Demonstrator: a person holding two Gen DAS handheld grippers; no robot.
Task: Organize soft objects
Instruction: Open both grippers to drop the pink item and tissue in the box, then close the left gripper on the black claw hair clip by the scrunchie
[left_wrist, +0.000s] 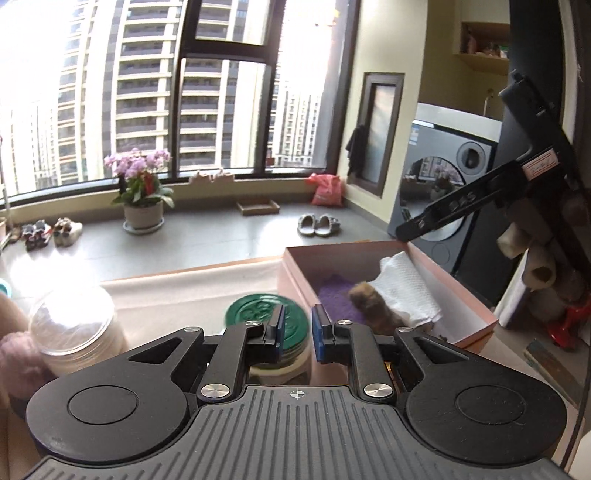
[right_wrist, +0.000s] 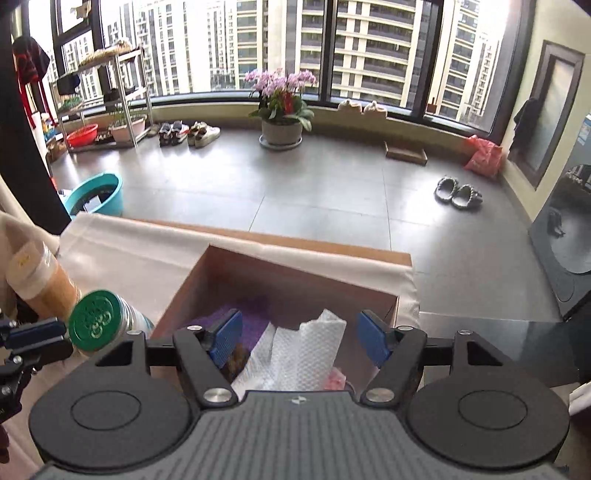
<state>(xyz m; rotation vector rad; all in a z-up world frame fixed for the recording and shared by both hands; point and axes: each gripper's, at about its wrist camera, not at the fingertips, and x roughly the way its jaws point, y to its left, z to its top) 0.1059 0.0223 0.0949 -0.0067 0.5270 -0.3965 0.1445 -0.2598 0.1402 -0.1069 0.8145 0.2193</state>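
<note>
A pink cardboard box (left_wrist: 476, 295) (right_wrist: 280, 271) stands on the cloth-covered table. Inside lie a white bubbly cloth (left_wrist: 408, 286) (right_wrist: 310, 350), a purple fuzzy piece (left_wrist: 336, 299) (right_wrist: 251, 325) and a brown furry piece (left_wrist: 373, 302). My left gripper (left_wrist: 298, 330) is open with a narrow gap and empty, just above a green-lidded jar (left_wrist: 264, 314) (right_wrist: 96, 321), left of the box. My right gripper (right_wrist: 297, 341) is wide open and empty, right above the white cloth in the box. Its black finger (left_wrist: 461, 206) shows over the box in the left wrist view.
A clear plastic jar (left_wrist: 74, 325) and a pinkish soft thing (left_wrist: 18, 358) sit at the left. A tall tan container (right_wrist: 40, 280) stands left of the box. Beyond the table are floor tiles, a potted orchid (right_wrist: 282, 107), slippers (right_wrist: 458, 192), a teal basin (right_wrist: 98, 194) and a washing machine (left_wrist: 439, 192).
</note>
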